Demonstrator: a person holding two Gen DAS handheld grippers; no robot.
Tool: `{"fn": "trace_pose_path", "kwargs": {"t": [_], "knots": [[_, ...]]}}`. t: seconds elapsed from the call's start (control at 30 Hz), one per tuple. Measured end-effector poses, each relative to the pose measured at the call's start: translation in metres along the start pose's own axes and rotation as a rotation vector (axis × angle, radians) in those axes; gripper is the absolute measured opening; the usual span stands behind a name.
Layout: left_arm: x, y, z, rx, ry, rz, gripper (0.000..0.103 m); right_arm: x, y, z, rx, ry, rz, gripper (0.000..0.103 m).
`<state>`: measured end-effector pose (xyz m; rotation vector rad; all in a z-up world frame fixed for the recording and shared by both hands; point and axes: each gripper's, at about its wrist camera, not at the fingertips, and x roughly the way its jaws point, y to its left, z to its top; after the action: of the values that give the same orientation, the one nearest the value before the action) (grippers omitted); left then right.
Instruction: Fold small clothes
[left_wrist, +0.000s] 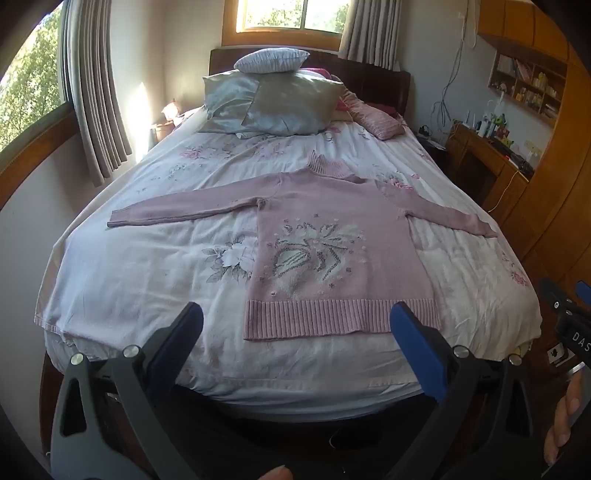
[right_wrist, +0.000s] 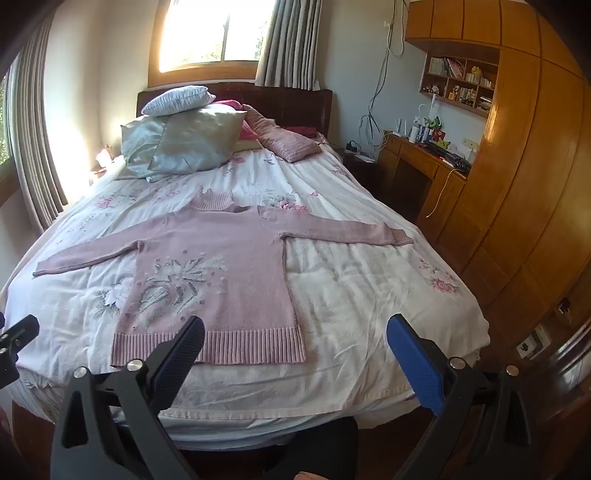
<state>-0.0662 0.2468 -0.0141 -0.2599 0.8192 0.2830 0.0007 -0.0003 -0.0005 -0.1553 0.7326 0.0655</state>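
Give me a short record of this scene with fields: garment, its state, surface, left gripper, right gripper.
garment: pink sweater
state: spread flat, front up, both sleeves stretched out sideways, not yet folded
surface: bed with floral sheet, pillows at the head
left gripper: left gripper open, holds nothing, near the hem
right gripper: right gripper open, holds nothing

The left tool (left_wrist: 295, 332) hangs over the foot of the bed (left_wrist: 147, 280), its two blue-padded fingers (left_wrist: 417, 354) spread wide with nothing between them. Just ahead of it a pink sweater (left_wrist: 332, 236) lies flat, front up, sleeves stretched out to either side, ribbed hem nearest. Pillows (left_wrist: 273, 99) pile up far beyond, under a window (left_wrist: 291, 14).
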Motion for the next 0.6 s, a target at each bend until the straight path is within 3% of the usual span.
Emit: {"fn": "trace_pose_path", "kwargs": {"t": [0.6], "knots": [[0.0035,0.0007,-0.0007,0.001,0.011,0.008,0.100,0.0034,-0.0020,-0.0066,-0.008,-0.005,-0.005,0.099]]}}
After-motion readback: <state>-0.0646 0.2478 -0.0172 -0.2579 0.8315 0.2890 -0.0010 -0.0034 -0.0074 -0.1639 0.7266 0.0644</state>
